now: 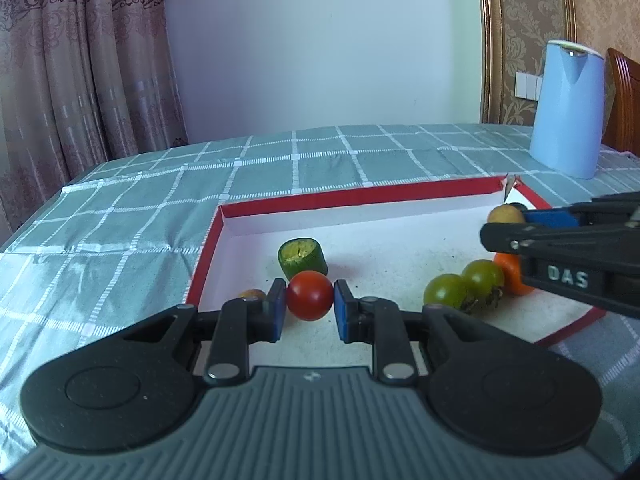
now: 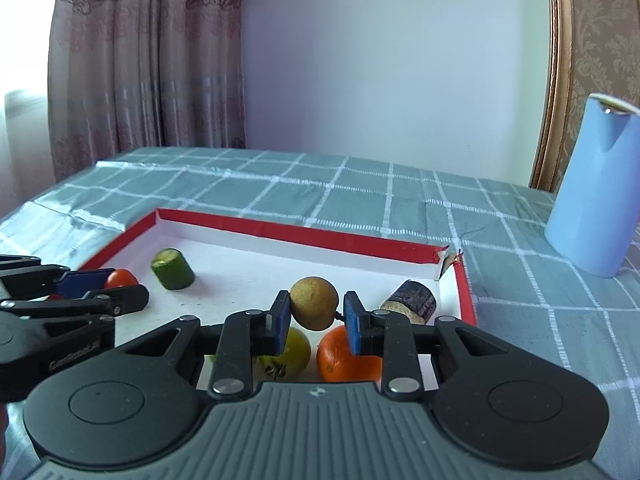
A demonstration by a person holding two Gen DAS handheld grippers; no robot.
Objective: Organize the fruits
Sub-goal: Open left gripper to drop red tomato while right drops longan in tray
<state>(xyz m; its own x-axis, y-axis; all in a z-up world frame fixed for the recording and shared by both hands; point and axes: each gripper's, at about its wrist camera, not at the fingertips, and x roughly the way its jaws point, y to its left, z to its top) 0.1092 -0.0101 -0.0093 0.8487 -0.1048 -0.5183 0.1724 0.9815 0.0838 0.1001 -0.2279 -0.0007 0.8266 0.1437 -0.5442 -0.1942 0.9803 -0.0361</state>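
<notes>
Between my left tongs sits a red tomato, pads clamped on it, low inside the red-rimmed tray. Right tongs grip a tan round fruit above the orange.

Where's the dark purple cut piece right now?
In the right wrist view, the dark purple piece lies in the red-rimmed tray's far right corner, just right of the brown fruit gripped in the right gripper.

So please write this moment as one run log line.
left gripper: shut on red tomato | right gripper: shut on tan round fruit | both over red-rimmed tray
</notes>
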